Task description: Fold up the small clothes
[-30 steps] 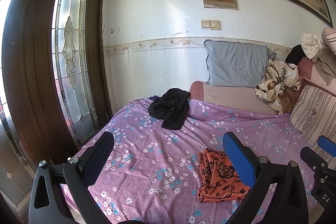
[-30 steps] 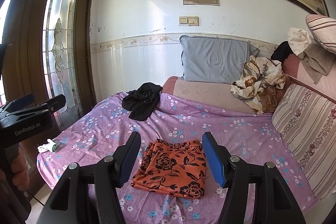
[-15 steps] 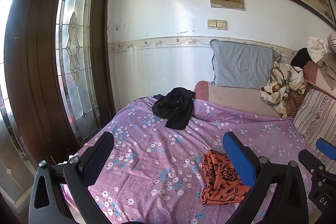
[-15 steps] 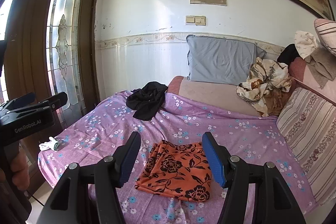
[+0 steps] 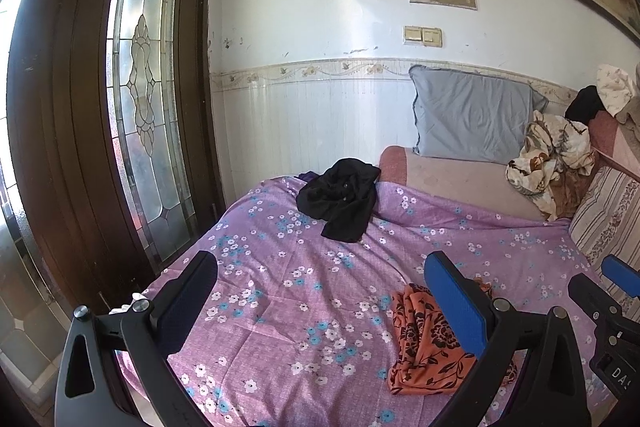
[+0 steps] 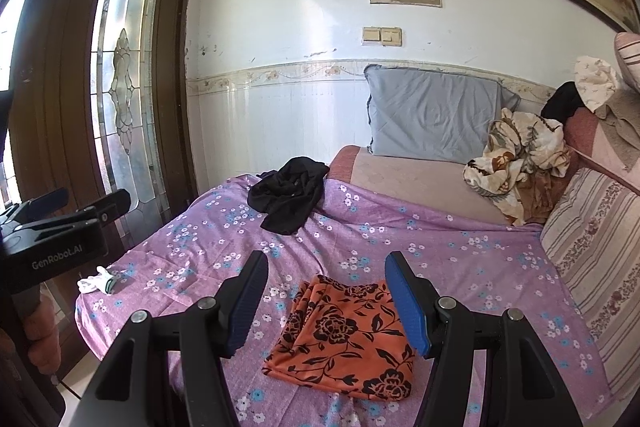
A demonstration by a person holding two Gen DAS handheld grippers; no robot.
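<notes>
An orange cloth with black flowers (image 6: 344, 339) lies folded on the purple flowered bedsheet (image 6: 460, 259) near the bed's front edge; in the left wrist view the same orange cloth (image 5: 424, 343) sits low right. A crumpled black garment (image 6: 288, 195) rests farther back by the wall, also seen as the black garment (image 5: 340, 199). My right gripper (image 6: 326, 303) hangs open above the orange cloth, nothing between its fingers. My left gripper (image 5: 320, 307) is open and empty over bare sheet, left of the cloth.
A small white item (image 6: 96, 281) lies at the sheet's left corner. A grey pillow (image 6: 436, 115) leans on the wall, with a patterned bundle (image 6: 520, 155) and a striped cushion (image 6: 592, 247) at right. A glazed wooden door (image 5: 140, 107) stands left of the bed.
Both views have shifted back and to the left, so the bed and clothes sit a bit lower and farther right in frame. Neither gripper's jaws changed; the clothes lie as before.
</notes>
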